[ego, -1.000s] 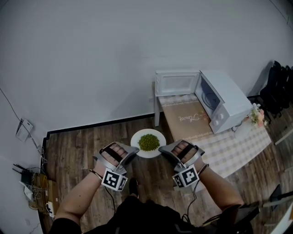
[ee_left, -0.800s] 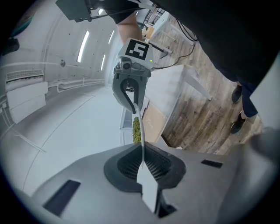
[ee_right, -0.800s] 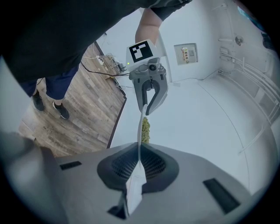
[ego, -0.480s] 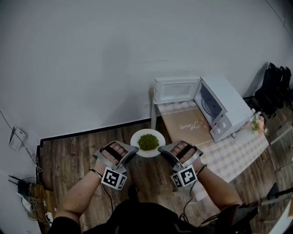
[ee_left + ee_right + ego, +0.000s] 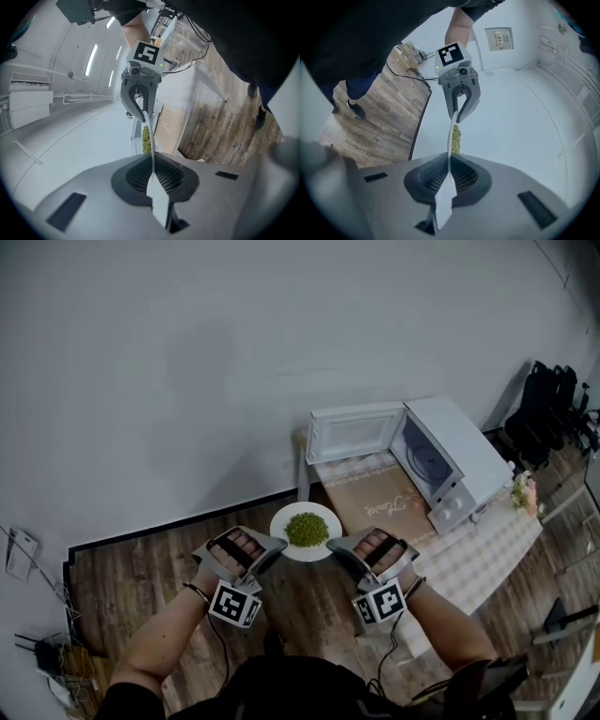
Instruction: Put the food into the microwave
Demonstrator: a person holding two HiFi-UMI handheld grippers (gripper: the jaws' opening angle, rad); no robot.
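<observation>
A mound of small green peas [image 5: 307,529] sits in the middle of a round, smooth white plate [image 5: 290,514], which is held level in the air above the brown wood-plank floor [image 5: 141,577], just left of the table's near corner. The left gripper [image 5: 273,548] pinches the plate's left rim between its ribbed dark pads, and the right gripper [image 5: 331,546] is clenched on the right rim the same way. Farther right, a boxy white microwave [image 5: 461,457] stands with its door [image 5: 354,432] swung open on a table [image 5: 483,545] covered in pale checked cloth, with a tan mat [image 5: 380,495] in front of it.
</observation>
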